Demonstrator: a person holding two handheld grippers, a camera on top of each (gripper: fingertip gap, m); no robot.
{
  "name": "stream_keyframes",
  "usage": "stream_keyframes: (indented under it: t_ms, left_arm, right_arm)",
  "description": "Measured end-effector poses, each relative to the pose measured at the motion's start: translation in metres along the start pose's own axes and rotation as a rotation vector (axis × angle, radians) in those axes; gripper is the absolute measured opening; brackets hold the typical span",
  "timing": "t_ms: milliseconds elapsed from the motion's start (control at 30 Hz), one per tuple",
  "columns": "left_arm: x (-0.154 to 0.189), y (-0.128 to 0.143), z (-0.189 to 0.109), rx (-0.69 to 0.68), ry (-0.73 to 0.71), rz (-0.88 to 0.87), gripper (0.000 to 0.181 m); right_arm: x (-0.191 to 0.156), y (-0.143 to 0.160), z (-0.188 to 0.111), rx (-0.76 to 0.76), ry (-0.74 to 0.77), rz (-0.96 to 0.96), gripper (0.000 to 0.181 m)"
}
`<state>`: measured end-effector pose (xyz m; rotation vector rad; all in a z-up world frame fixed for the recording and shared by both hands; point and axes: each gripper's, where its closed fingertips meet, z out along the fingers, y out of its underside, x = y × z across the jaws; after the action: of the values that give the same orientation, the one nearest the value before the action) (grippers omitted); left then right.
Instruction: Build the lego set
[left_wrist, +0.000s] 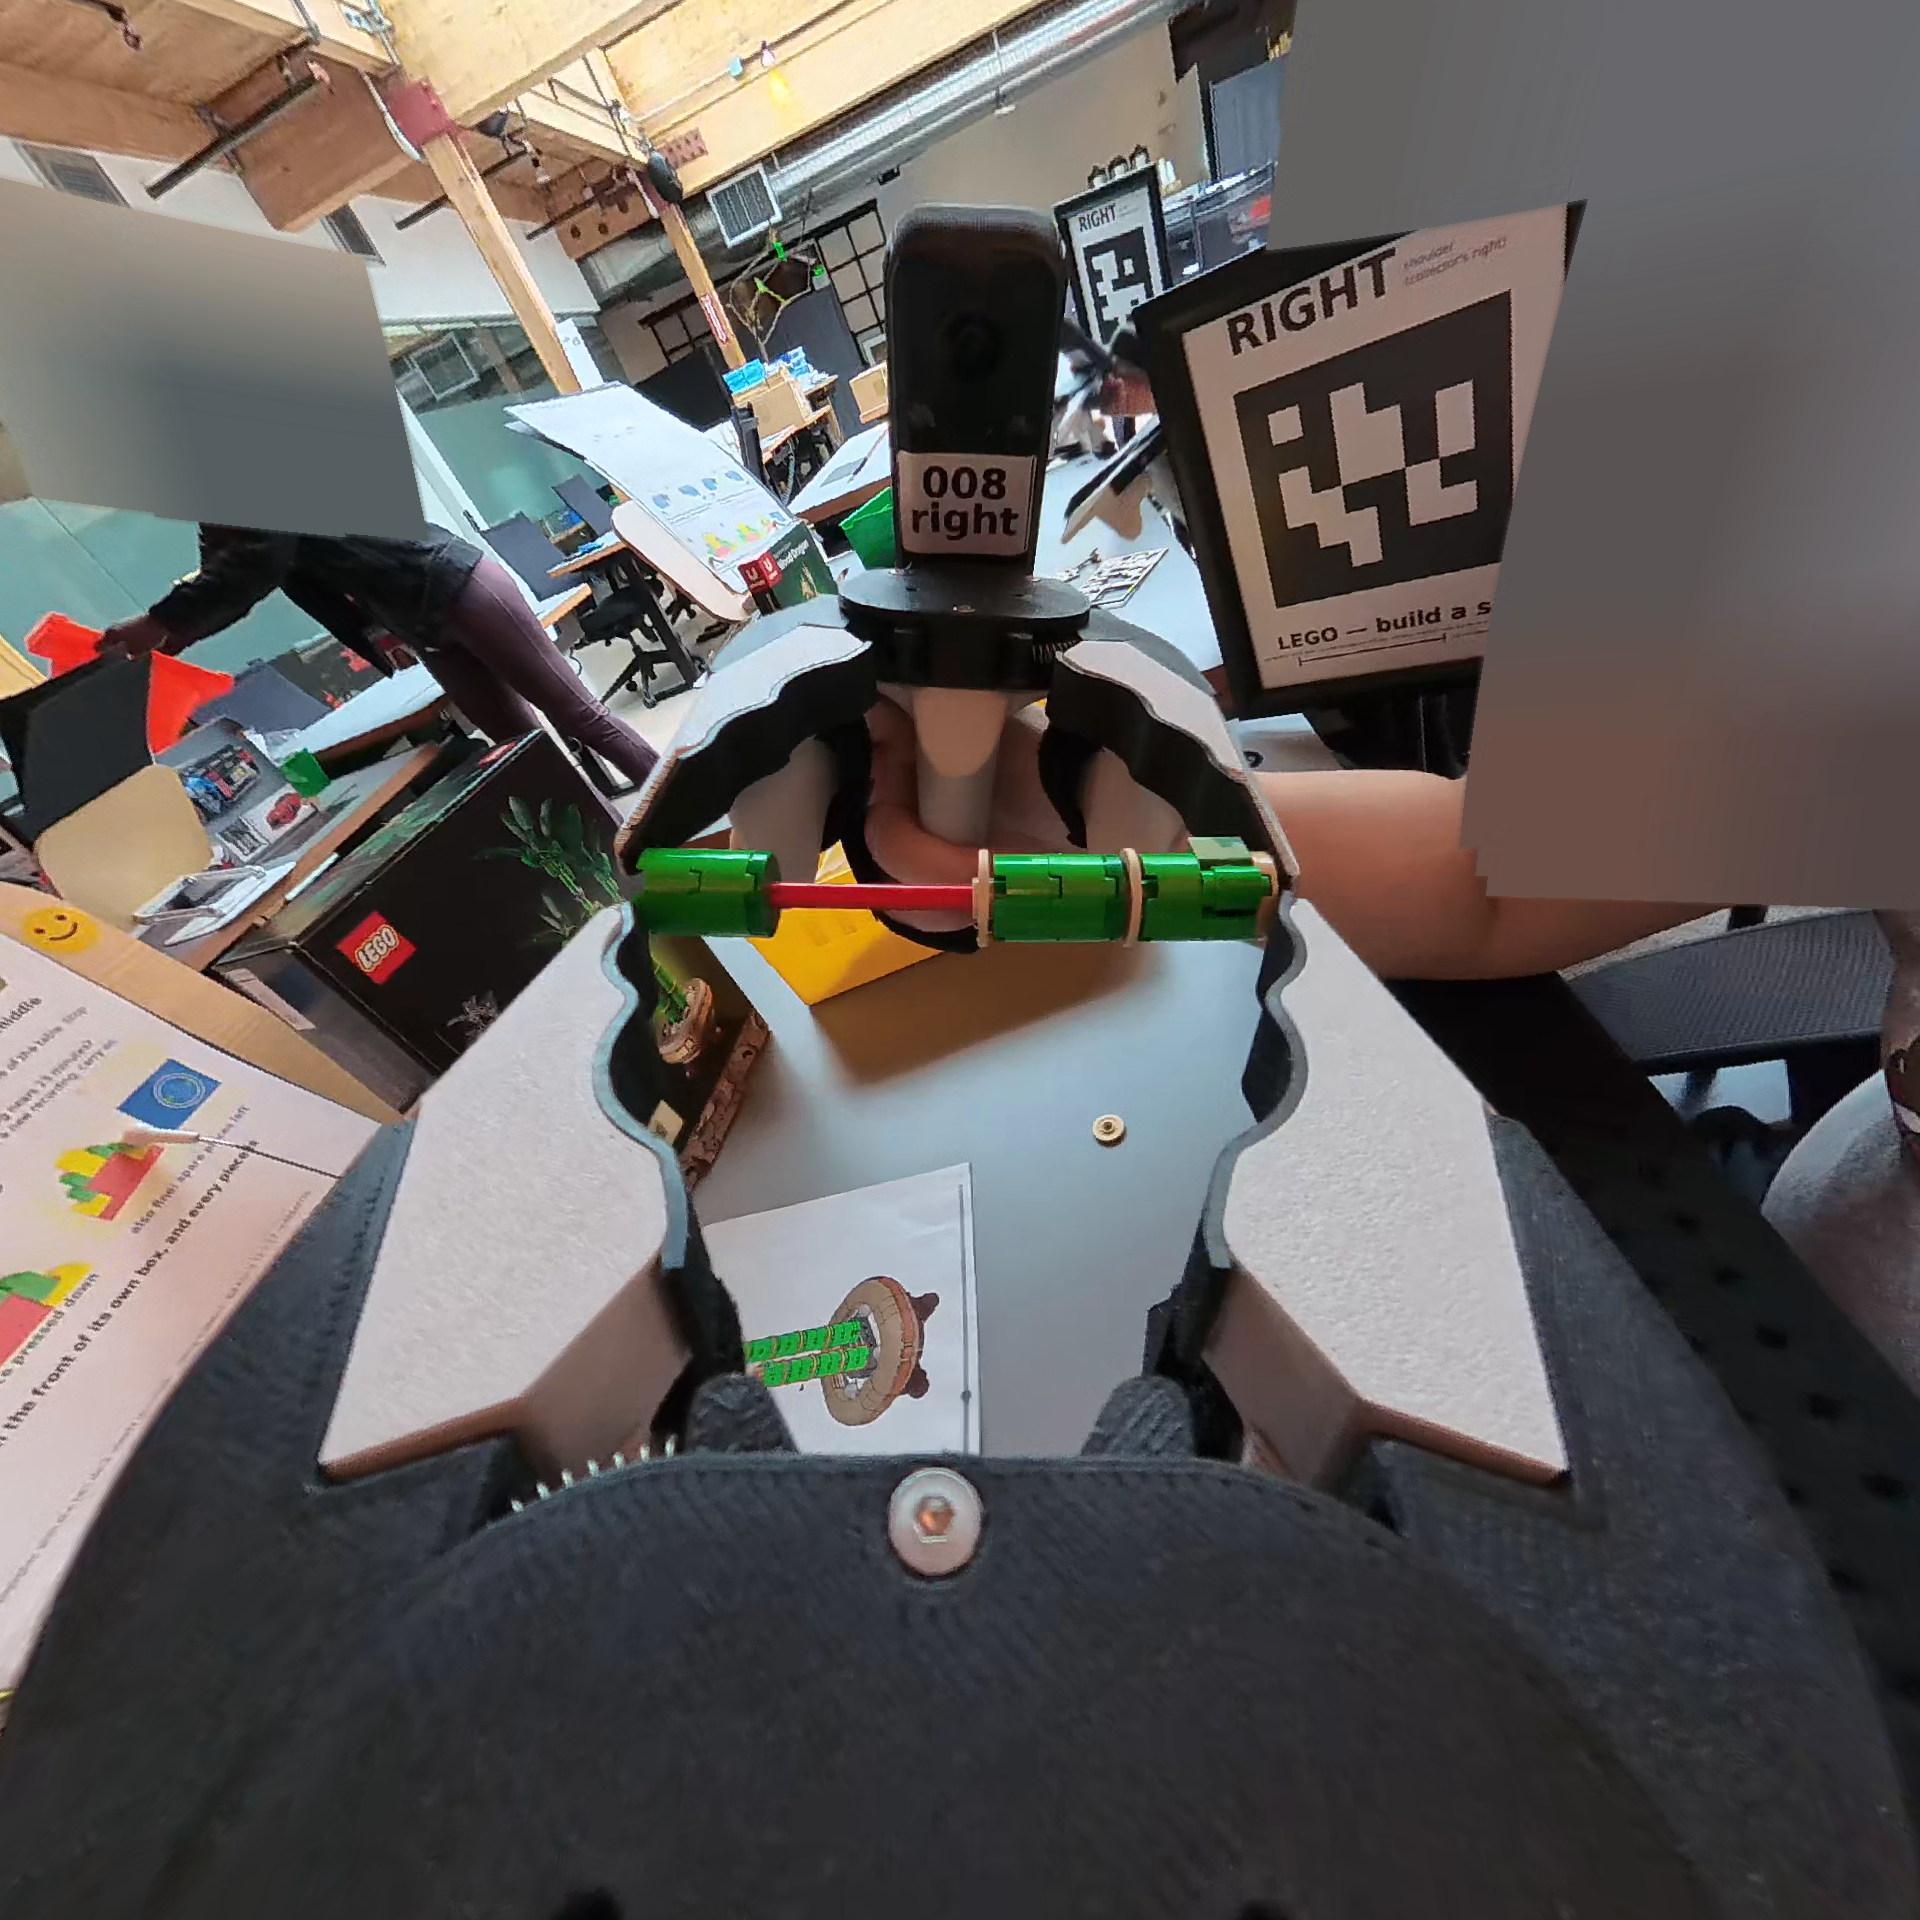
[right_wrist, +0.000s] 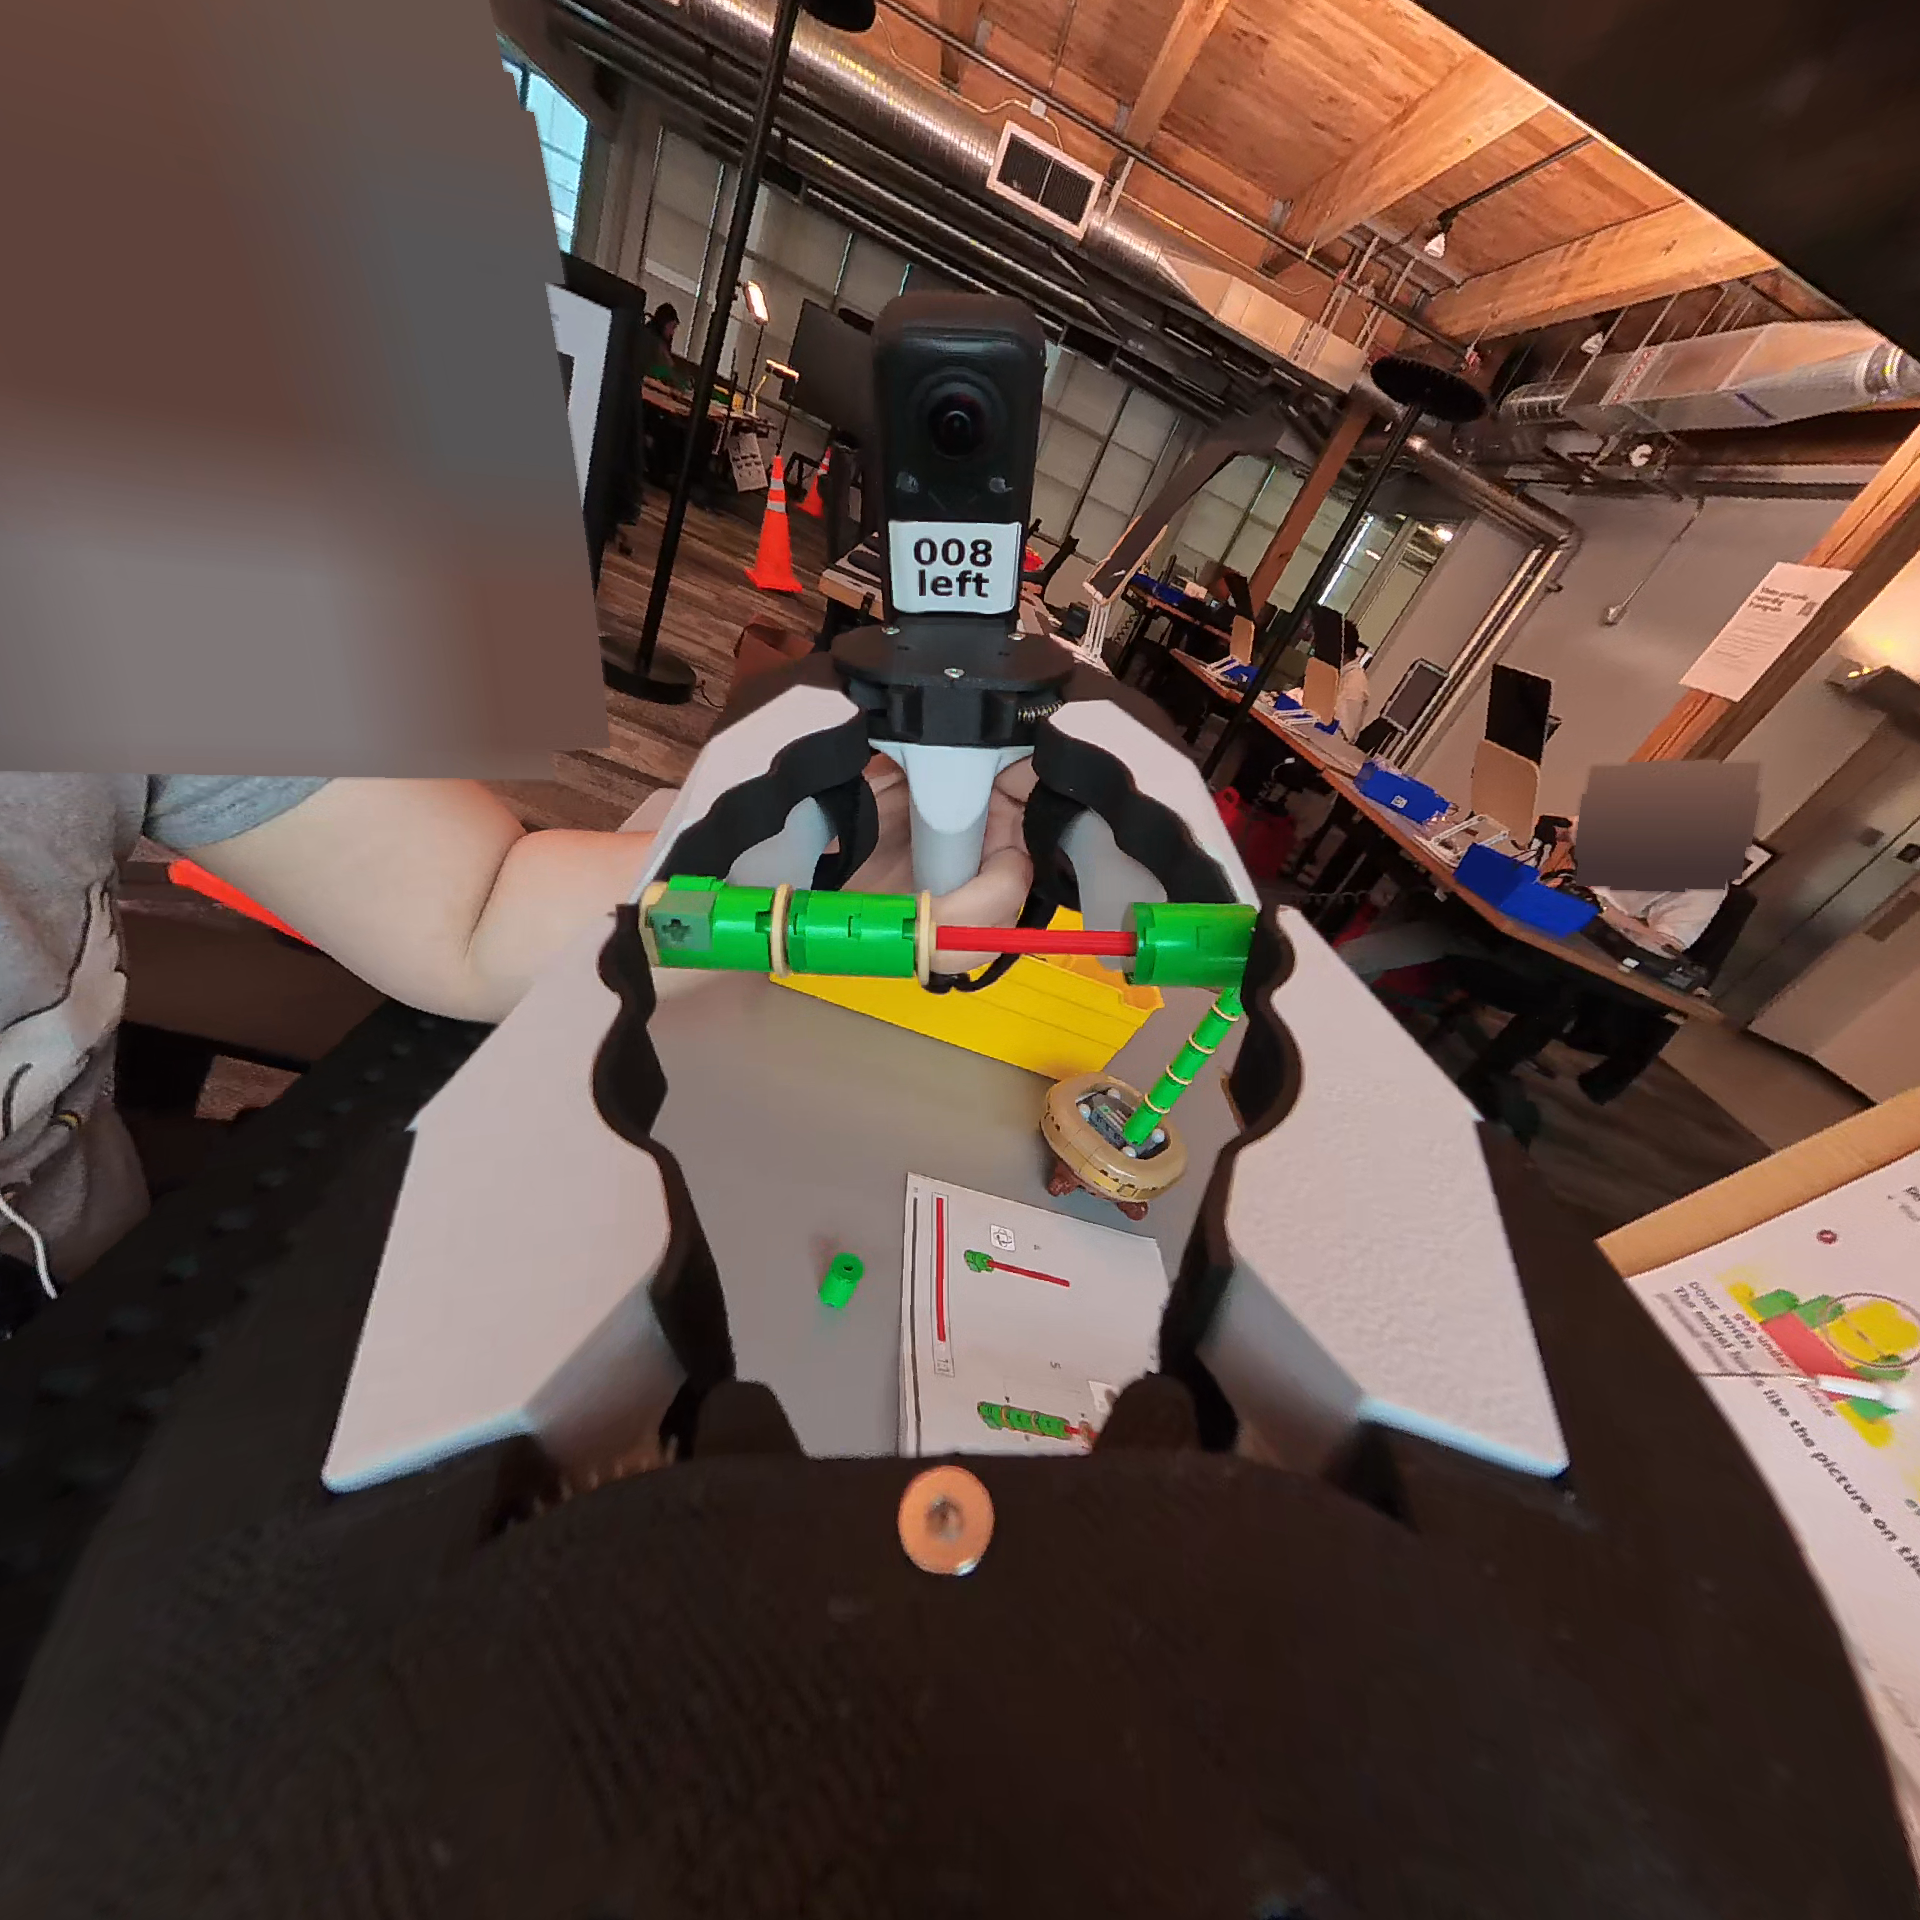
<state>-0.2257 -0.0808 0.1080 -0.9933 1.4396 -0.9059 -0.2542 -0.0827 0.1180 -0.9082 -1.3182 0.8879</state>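
A lego bamboo stalk (left_wrist: 1132, 894) hangs level in the air between my two grippers, which face each other. It has green segments with tan rings on a red axle (left_wrist: 873, 896), and one separate green segment (left_wrist: 707, 888) at the axle's far end. My left gripper (left_wrist: 956, 925) and right gripper (right_wrist: 945, 945) both have wide jaws, with fingertips against the two ends of the stalk (right_wrist: 790, 930). On the table below stand a tan pot base (right_wrist: 1112, 1138) with another green stalk (right_wrist: 1184, 1060), and a loose green segment (right_wrist: 840, 1280).
An instruction sheet (right_wrist: 1029, 1309) lies on the grey table, with a yellow bin (right_wrist: 1039, 1008) behind it. A small tan round piece (left_wrist: 1110, 1128) lies beside the sheet (left_wrist: 862, 1320). A black lego box (left_wrist: 416, 914) stands to the left. A guide poster (right_wrist: 1818, 1351) lies at the edge. My two grippers' fingertips are within a few centimetres of each other. From either gripper's tips it is about 30 cm to the loose green segment (right_wrist: 840, 1280).
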Motion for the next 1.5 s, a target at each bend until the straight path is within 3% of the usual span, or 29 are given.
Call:
stream_keyframes:
  t_ms: [300, 500, 867, 1500]
  left_arm:
    - [0.02, -0.012, 0.0, -0.008, -0.032, 0.252, 0.115]
    - [0.026, -0.017, 0.001, 0.014, -0.043, 0.291, 0.115]
    - [0.025, -0.016, 0.001, 0.014, -0.032, 0.279, 0.115]
    - [0.001, 0.016, 0.003, -0.017, -0.01, 0.123, 0.114]
  right_arm:
    - [-0.022, -0.013, -0.001, -0.037, -0.008, -0.241, 0.113]
    - [-0.027, -0.016, -0.003, -0.037, -0.016, -0.277, 0.113]
    - [-0.026, -0.016, -0.003, -0.022, -0.014, -0.27, 0.113]
    - [-0.001, 0.017, -0.004, -0.003, -0.003, -0.112, 0.112]
